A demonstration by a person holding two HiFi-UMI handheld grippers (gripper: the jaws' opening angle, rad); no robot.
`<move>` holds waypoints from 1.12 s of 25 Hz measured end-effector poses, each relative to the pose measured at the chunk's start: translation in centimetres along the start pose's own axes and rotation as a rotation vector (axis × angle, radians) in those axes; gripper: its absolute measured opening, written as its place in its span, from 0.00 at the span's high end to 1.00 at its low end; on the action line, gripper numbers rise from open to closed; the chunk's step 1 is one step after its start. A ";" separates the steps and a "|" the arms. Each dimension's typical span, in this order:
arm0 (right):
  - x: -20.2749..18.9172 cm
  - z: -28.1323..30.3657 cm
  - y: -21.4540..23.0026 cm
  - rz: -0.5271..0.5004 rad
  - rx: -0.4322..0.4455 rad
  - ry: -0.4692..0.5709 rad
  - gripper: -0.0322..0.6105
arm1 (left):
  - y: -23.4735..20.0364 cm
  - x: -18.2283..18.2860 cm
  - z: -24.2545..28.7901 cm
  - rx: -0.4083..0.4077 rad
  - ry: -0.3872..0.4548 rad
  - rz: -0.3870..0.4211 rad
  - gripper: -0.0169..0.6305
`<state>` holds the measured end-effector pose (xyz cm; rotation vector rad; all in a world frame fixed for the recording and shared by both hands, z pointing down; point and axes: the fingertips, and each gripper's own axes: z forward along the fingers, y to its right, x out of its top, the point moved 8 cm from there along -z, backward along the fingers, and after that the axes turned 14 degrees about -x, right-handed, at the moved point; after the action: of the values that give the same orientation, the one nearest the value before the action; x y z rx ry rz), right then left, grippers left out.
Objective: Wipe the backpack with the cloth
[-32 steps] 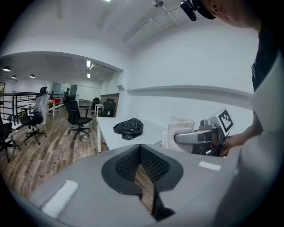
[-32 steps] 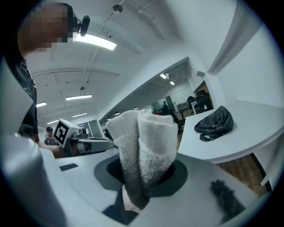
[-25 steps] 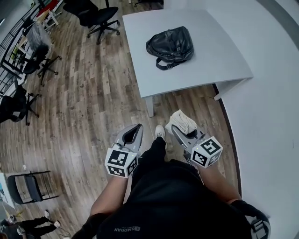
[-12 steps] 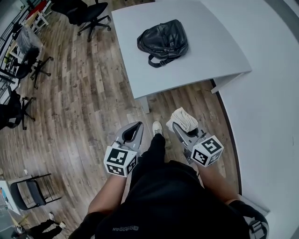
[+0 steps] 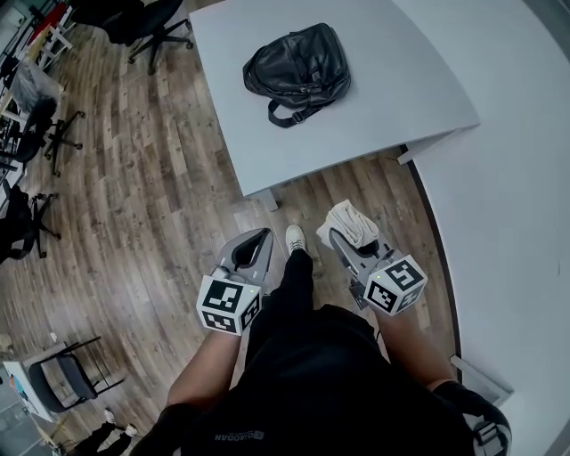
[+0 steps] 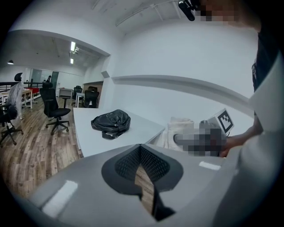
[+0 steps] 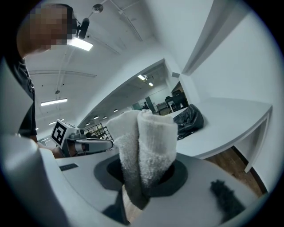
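A black leather backpack lies on the grey table ahead of me, a strap loop trailing toward the near edge; it also shows in the left gripper view and the right gripper view. My right gripper is shut on a folded white cloth, which sticks up between the jaws. My left gripper is shut with nothing in it. Both grippers hang at waist height over the wooden floor, well short of the table.
Office chairs stand at the table's far left, more chairs along the left side. A curved white wall runs down the right. My leg and white shoe are between the grippers, near the table's corner leg.
The table and backpack have shifted up and left in the head view as I step closer. Both grippers keep their pose, the cloth still held.
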<state>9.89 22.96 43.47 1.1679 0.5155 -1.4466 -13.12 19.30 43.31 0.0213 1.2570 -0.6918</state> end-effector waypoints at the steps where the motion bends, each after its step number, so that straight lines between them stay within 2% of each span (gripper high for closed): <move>1: 0.3 0.4 0.5 0.007 -0.009 0.004 0.80 | -0.4 0.3 0.4 -0.003 -0.003 0.000 0.96; 10: 4.2 5.2 6.7 0.024 -0.080 0.043 0.80 | -5.0 2.2 5.7 -0.008 -0.025 0.000 0.96; 13: 5.8 5.9 6.9 0.024 -0.095 0.050 0.80 | -5.6 3.0 5.9 -0.011 -0.029 -0.006 0.96; 16: 7.5 6.7 6.9 0.010 -0.094 0.050 0.80 | -6.7 4.1 6.3 -0.008 -0.024 -0.008 0.96; 20: 8.7 9.7 9.1 -0.013 -0.084 0.036 0.80 | -9.1 5.4 9.5 -0.008 -0.012 -0.006 0.96; 28: 12.4 13.0 11.1 -0.079 -0.081 0.047 0.80 | -12.5 10.4 14.0 -0.042 0.050 0.053 0.96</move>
<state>17.15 3.20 41.34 1.1307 0.6531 -1.4544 -5.77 -0.83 43.30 0.0378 1.3143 -0.6219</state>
